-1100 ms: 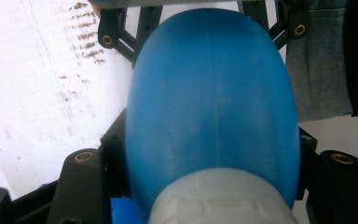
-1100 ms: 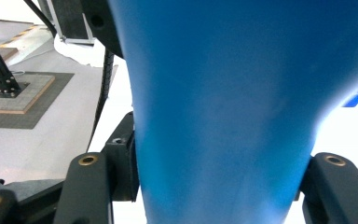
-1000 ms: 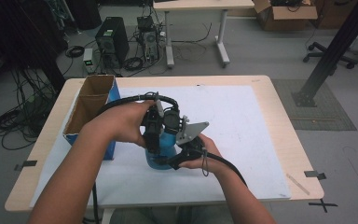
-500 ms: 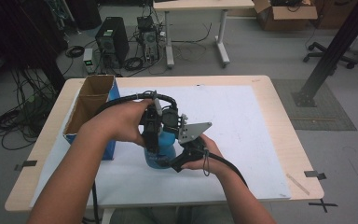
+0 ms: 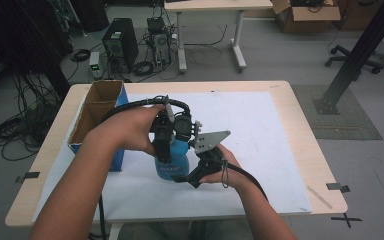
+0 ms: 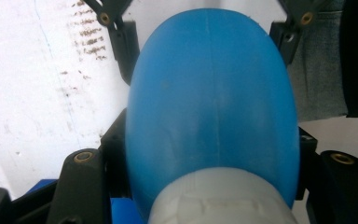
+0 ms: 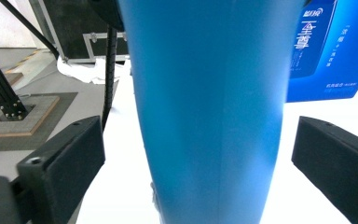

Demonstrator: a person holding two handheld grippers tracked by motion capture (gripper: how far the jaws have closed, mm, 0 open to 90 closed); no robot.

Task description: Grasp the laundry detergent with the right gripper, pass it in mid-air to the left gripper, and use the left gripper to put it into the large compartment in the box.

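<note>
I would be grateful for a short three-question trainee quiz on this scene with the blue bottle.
1. True or false: the right claw clamps the blue bottle.
2. Which claw grips the bottle near its white neck? A) left claw B) right claw
3. Fill in: the open cardboard box stands on the table at the person's ____ side.

Key: 1 false: its jaws have just been opening and stand apart from the bottle between them. 2 A. 3 left.

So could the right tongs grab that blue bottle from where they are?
Probably yes: the right tongs have just been opening and sit astride the blue bottle, pads apart from it. The left tongs grip higher up.
</note>
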